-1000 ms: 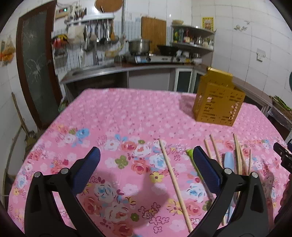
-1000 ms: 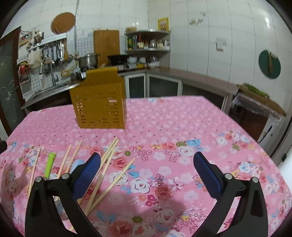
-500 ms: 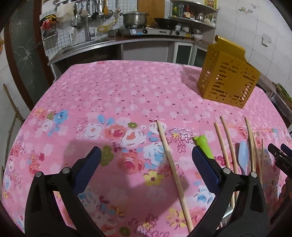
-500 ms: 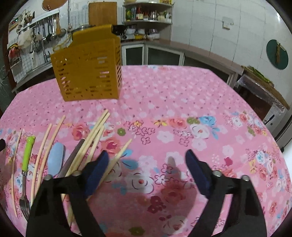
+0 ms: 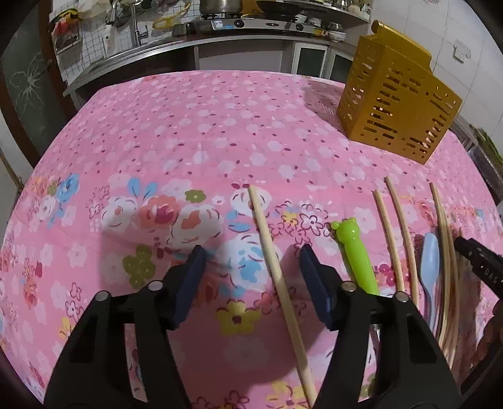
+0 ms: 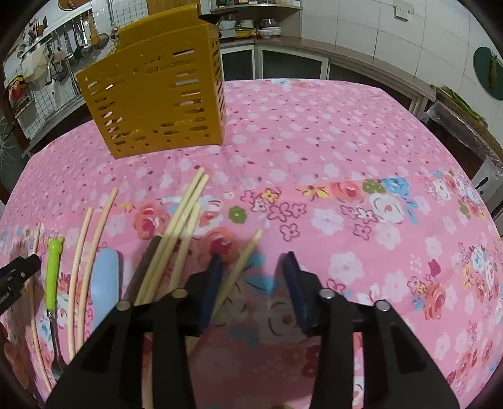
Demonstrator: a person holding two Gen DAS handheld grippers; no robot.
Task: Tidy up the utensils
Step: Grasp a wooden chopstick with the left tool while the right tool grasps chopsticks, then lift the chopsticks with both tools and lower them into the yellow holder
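In the left wrist view, my left gripper (image 5: 253, 254) hangs low over the pink floral tablecloth. Its jaws are closing, and a single wooden chopstick (image 5: 273, 267) lies between them with neither pad pressing on it. My right gripper (image 6: 253, 261) is also closing around another lone chopstick (image 6: 242, 264), which lies against the left pad while the right pad stays apart. Between the two grippers lie a green-handled fork (image 5: 355, 254) (image 6: 53, 267), a light blue spoon (image 5: 429, 261) (image 6: 103, 283) and several more chopsticks (image 5: 396, 232) (image 6: 176, 232). A yellow slotted utensil holder (image 5: 393, 103) (image 6: 157, 94) stands farther back.
The round table's cloth (image 5: 188, 132) drops off at the edges on every side. A kitchen counter with a sink and stove (image 5: 220, 25) runs behind it. A dark stick-like utensil (image 6: 144, 267) lies among the chopsticks. The right gripper's tip (image 5: 478, 261) shows at the left wrist view's right edge.
Both grippers have come down toward the table and tipped further downward. Their jaws have narrowed from wide apart, each now straddling one chopstick.
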